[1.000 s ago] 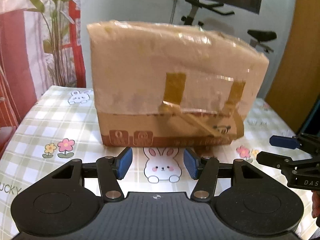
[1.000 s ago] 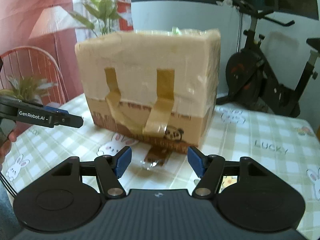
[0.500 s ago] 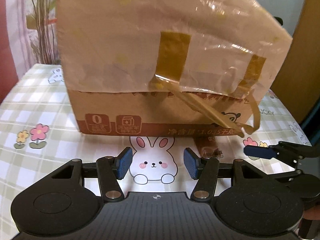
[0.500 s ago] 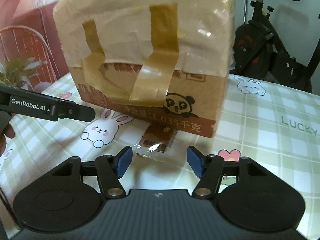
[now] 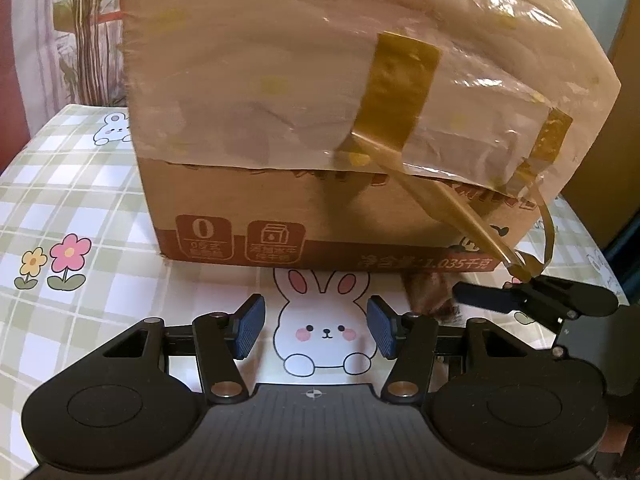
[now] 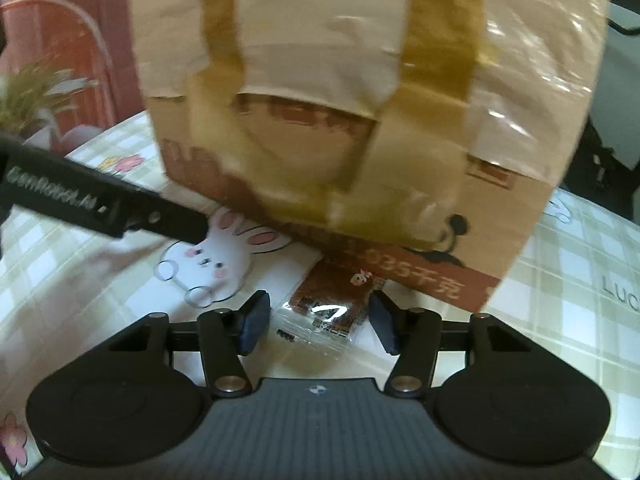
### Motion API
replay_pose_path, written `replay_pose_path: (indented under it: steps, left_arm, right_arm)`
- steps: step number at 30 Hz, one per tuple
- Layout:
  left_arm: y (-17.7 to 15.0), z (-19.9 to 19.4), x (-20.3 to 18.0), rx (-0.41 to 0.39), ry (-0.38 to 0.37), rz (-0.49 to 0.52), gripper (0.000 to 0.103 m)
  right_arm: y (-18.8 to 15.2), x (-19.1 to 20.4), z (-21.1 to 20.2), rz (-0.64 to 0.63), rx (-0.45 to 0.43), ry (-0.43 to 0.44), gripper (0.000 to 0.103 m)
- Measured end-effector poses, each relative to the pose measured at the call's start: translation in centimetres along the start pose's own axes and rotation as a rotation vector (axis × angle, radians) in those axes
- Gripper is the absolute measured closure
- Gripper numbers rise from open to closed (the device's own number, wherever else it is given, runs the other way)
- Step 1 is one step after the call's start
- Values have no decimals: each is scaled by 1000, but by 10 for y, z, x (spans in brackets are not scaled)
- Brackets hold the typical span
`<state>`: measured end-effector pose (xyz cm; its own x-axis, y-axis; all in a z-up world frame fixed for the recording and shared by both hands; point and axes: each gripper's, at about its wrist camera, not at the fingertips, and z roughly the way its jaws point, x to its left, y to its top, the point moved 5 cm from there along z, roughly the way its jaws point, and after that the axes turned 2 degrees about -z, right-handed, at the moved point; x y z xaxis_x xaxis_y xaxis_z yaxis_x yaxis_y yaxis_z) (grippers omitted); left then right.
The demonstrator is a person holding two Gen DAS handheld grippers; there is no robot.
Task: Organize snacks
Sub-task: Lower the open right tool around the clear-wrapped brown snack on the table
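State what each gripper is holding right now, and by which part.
Nothing is held. The left gripper is open over bare tablecloth; the right gripper is open, straddling the snack packet without closing on it.

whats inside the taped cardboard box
Cannot tell: the cardboard box is covered by its taped flaps. Only one brown snack packet shows, lying on the table in front of it.

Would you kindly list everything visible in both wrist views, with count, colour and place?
cardboard box: one, tan with brown print, on the table, just ahead of both grippers
tape strips: several, brown, on the box front, ends peeling loose
snack packet: one, brown and clear, on the table at the box's foot
tablecloth: one, green-and-white check with rabbits and flowers
plant: one, green, behind the box
left gripper: open, over a rabbit print
right gripper: open, fingers either side of the packet
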<state>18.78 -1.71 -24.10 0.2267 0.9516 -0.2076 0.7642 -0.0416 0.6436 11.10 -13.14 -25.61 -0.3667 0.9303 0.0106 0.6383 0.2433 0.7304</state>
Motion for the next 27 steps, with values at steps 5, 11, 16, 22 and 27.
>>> replay_pose_path:
  steps: [5, 11, 16, 22, 27]
  left_arm:
    - [-2, -6, 5, -2, -4, -6, 44]
    - [-10, -13, 8, 7, -5, 19, 44]
    - [-14, -13, 12, 13, -11, 24, 44]
    - [-12, -8, 2, 13, -33, 36, 44]
    - [-20, -2, -7, 34, -46, 48, 46]
  right_arm:
    - [-4, 27, -7, -86, 4, 129, 49]
    - [-9, 41, -12, -156, 18, 172, 46]
    - [-12, 27, -19, -162, 40, 130, 44]
    - [-17, -8, -33, -80, 57, 65, 44]
    - [-15, -17, -42, 10, 35, 87, 44]
